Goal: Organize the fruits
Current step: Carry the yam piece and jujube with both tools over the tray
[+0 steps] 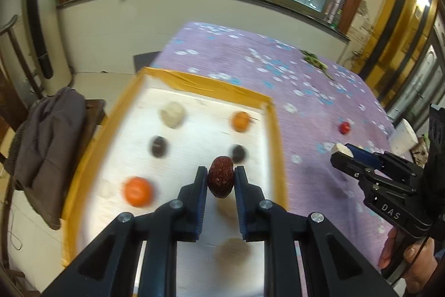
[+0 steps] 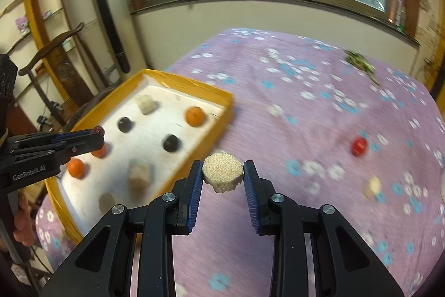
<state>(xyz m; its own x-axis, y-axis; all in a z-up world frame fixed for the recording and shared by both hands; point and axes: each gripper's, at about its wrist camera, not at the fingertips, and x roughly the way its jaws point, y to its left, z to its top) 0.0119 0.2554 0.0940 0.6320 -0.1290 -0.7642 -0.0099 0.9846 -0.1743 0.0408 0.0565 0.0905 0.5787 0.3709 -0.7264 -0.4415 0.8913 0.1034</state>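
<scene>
My left gripper (image 1: pixel 221 176) is shut on a wrinkled dark-red date (image 1: pixel 220 176), held above the white floor of a yellow-rimmed tray (image 1: pixel 205 86). In the tray lie two oranges (image 1: pixel 138 191), two dark round fruits (image 1: pixel 158 146) and several pale beige pieces (image 1: pixel 172 114). My right gripper (image 2: pixel 222 176) is shut on a round beige porous piece (image 2: pixel 222 171), hanging over the purple flowered cloth (image 2: pixel 306 130) just right of the tray (image 2: pixel 222 113). A small red fruit (image 2: pixel 359 146) and a pale piece (image 2: pixel 372 187) lie loose on the cloth.
The tray sits at the table's left edge, with a chair and a grey garment (image 1: pixel 47 152) beyond it. A green leafy bunch (image 2: pixel 358 61) lies at the far side of the cloth. A white cup (image 1: pixel 404 138) stands at the right. A wall with windows runs behind.
</scene>
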